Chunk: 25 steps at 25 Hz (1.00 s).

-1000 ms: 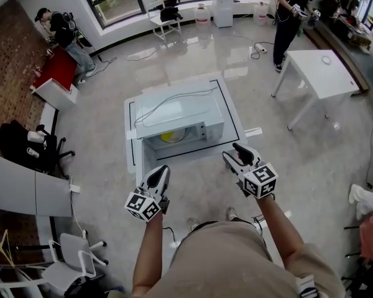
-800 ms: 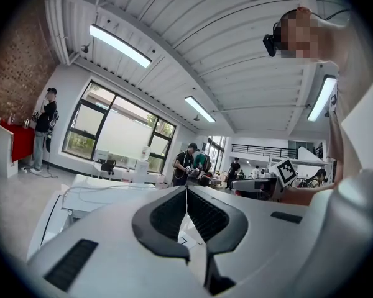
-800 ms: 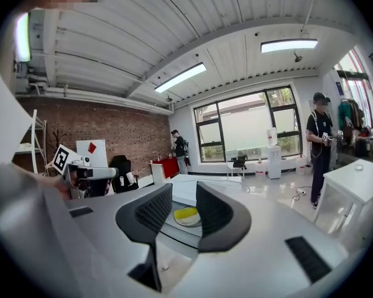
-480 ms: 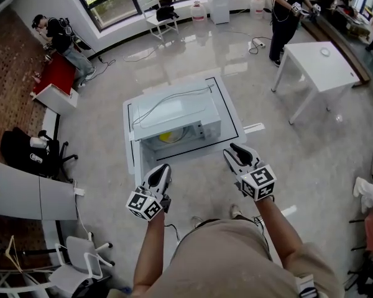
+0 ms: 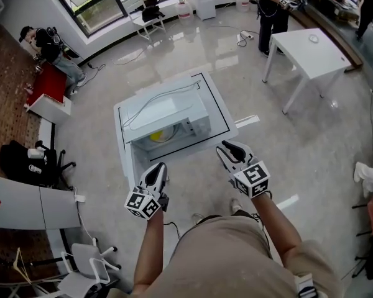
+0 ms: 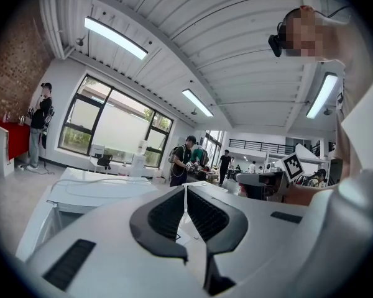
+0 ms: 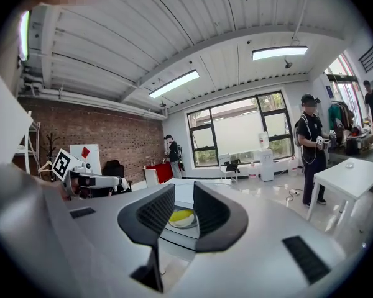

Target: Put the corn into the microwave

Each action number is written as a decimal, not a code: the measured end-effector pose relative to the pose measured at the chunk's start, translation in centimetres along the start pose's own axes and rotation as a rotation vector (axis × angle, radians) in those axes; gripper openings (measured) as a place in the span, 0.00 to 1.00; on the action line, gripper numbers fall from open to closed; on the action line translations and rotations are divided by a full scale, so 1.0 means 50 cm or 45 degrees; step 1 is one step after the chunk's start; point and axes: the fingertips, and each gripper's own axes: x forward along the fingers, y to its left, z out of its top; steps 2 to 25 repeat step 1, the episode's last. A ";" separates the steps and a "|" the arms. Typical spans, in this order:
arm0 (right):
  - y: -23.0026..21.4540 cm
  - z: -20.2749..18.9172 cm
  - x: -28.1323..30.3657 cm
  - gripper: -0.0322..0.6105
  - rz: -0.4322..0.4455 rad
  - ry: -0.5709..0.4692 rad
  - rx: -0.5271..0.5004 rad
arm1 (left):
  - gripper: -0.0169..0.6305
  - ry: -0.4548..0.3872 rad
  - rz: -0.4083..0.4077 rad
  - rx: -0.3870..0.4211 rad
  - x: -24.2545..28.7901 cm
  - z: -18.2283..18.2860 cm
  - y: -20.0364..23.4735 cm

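A white microwave [image 5: 168,113] stands on a low white table [image 5: 222,113] with its door [image 5: 132,161] swung open toward me. Yellow corn [image 5: 163,134] lies on a plate inside the cavity. Both grippers hover level in front of the microwave, apart from it. The left gripper [image 5: 156,172] is shut, its pads [image 6: 199,210] meeting with nothing between them. The right gripper [image 5: 229,149] has a narrow gap and its jaws are closing on nothing. In the right gripper view the corn [image 7: 181,216] shows far off through the right gripper [image 7: 184,196] gap.
A white desk [image 5: 311,48] stands at the right rear with a person [image 5: 270,5] beside it. Another person [image 5: 50,42] is by a red counter at the left. Office chairs [image 5: 25,160] and a white chair [image 5: 87,262] sit at the left.
The right gripper's jaws have narrowed from wide open to a small gap. The head view has shifted a little; both grippers stay in front of the open microwave.
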 end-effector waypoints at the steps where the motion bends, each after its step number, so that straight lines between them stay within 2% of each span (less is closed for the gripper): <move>1: 0.000 0.002 0.000 0.20 0.002 -0.004 -0.014 | 0.03 0.004 0.000 -0.003 0.004 -0.005 -0.004; 25: 0.000 0.002 0.000 0.20 0.002 -0.004 -0.014 | 0.03 0.004 0.000 -0.003 0.004 -0.005 -0.004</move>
